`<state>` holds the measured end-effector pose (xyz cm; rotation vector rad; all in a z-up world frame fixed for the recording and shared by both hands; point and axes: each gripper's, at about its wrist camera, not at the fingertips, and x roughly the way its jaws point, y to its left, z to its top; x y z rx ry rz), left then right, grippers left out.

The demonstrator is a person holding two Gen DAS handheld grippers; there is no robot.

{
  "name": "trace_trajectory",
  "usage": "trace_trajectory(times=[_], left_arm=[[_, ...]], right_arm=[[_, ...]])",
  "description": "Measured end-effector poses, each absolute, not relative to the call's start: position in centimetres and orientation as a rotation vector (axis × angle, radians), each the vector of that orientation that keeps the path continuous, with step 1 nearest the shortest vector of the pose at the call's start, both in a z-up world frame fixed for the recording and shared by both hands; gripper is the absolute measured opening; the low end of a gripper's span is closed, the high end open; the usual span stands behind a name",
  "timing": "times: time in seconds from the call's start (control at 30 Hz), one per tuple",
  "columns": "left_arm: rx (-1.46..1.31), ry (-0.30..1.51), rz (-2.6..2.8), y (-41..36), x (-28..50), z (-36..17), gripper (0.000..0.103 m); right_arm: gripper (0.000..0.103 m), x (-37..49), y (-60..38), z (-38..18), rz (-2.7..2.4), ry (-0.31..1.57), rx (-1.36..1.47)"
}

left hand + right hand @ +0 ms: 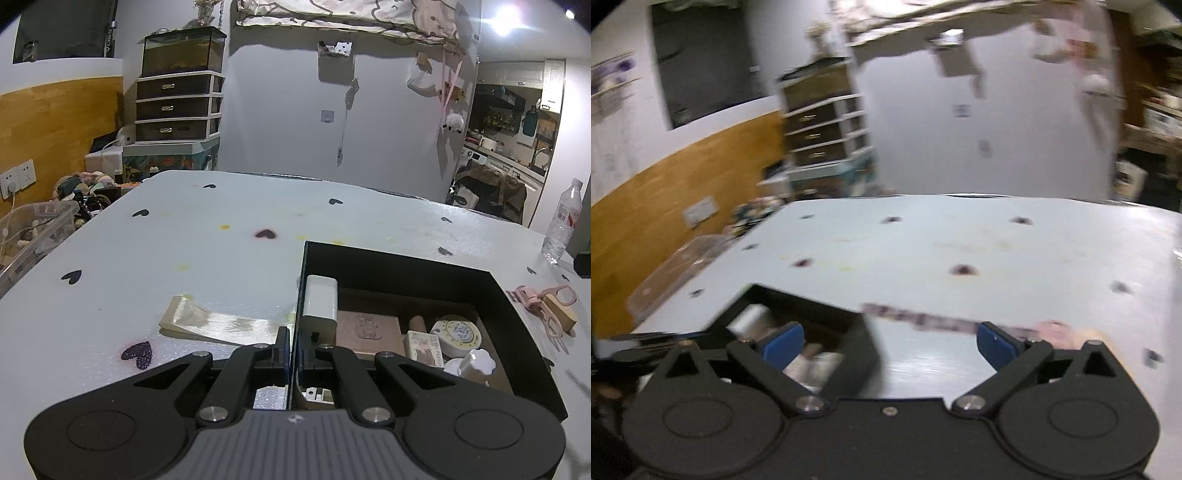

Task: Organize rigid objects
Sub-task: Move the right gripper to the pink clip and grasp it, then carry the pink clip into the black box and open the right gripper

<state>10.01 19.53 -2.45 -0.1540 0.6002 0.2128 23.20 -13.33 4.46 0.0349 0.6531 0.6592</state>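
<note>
A black open box sits on the white heart-print table. It holds a white charger block, a brown flat box, a round tin, a small carton and a white knob. My left gripper is shut on the box's left wall. Pink scissors and a wooden block lie right of the box. My right gripper is open and empty, over the box's right corner; the view is blurred. The pink scissors show just past its right finger.
A clear wrapped flat piece lies left of the box. A water bottle stands at the table's right edge. A clear plastic bin and drawers stand off the left side.
</note>
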Motion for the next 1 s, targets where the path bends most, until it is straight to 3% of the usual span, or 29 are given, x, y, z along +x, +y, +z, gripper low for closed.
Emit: trace_trajectory(times=[0.07,0.23,0.57,0.63,0.7,0.77,1.0], left_arm=[[-0.148,0.604,0.219,19.4,10.1,-2.4,0.003],[-0.145,0.609,0.236,19.2,10.2,-2.4,0.004],[-0.147,0.610,0.254,18.9,10.2,-2.4,0.004],[-0.147,0.610,0.254,18.9,10.2,-2.4,0.004],[-0.150,0.609,0.252,18.9,10.2,-2.3,0.004],[-0.151,0.609,0.250,18.9,10.2,-2.4,0.004],[-0.149,0.612,0.245,19.1,10.3,-2.3,0.004]], right_arm=[[0.078,23.9,-15.0,4.0,0.610,0.670,0.046],[0.071,25.7,-16.9,2.8,0.522,0.684,0.025],[0.043,30.2,-16.2,-0.7,0.408,0.771,-0.065],[0.033,31.0,-16.3,-1.4,0.398,0.788,-0.065],[0.014,31.8,-16.4,-2.0,0.395,0.806,-0.068],[0.005,32.1,-16.5,-2.4,0.405,0.811,-0.073],[0.004,29.5,-15.0,0.7,0.636,0.718,-0.083]])
